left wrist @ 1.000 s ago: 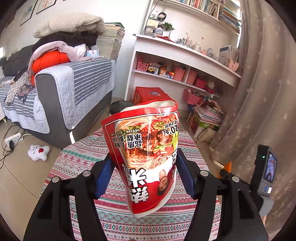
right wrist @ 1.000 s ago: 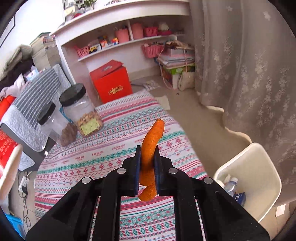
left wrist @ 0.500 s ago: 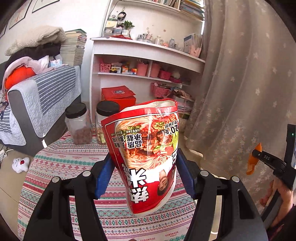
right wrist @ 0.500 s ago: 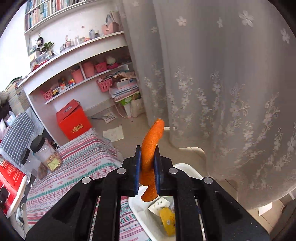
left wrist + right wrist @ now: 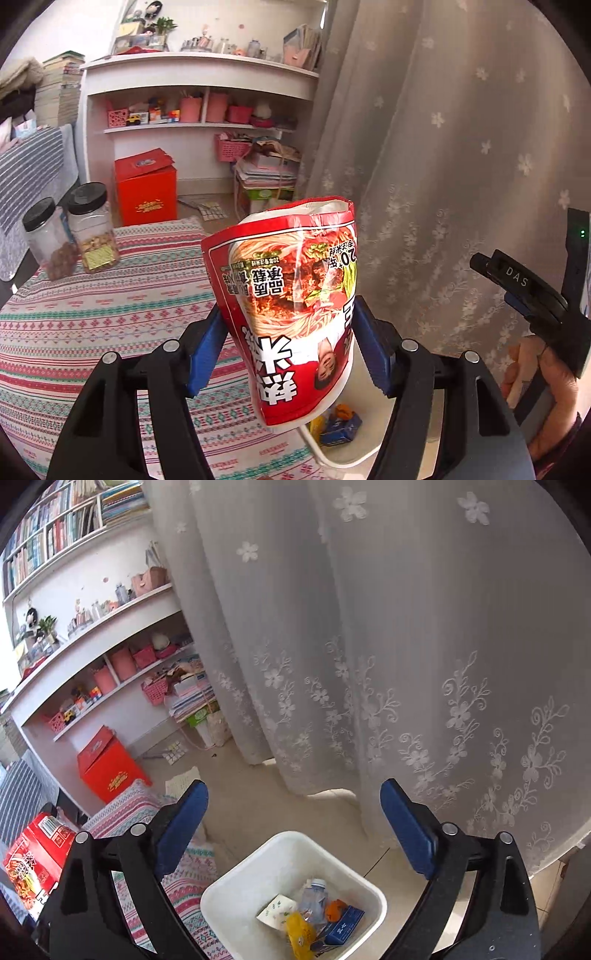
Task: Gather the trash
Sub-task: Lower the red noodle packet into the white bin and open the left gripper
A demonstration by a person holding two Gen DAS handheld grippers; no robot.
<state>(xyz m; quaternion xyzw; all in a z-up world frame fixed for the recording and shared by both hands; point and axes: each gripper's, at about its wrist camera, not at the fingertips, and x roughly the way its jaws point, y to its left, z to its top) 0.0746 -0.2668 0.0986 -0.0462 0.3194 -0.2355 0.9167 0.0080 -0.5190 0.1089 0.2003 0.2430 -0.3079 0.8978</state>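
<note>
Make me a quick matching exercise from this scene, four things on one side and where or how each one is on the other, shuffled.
Things:
1. noodle packet
2. right gripper
3. orange peel
4. two jars

States:
A. standing on the patterned tablecloth
B. lying in the white bin
C. clamped in the left gripper
D. wide open and empty

Pairs: 1-C, 2-D, 3-B, 4-A

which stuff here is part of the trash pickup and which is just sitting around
Part of the job:
- red noodle packet, clamped in the left gripper
- white bin holding orange peel, a plastic bottle and a blue box
- right gripper, jaws just opened, nothing between them

Just lying about:
- two black-lidded jars
- red box
- patterned tablecloth
- floral curtain
</note>
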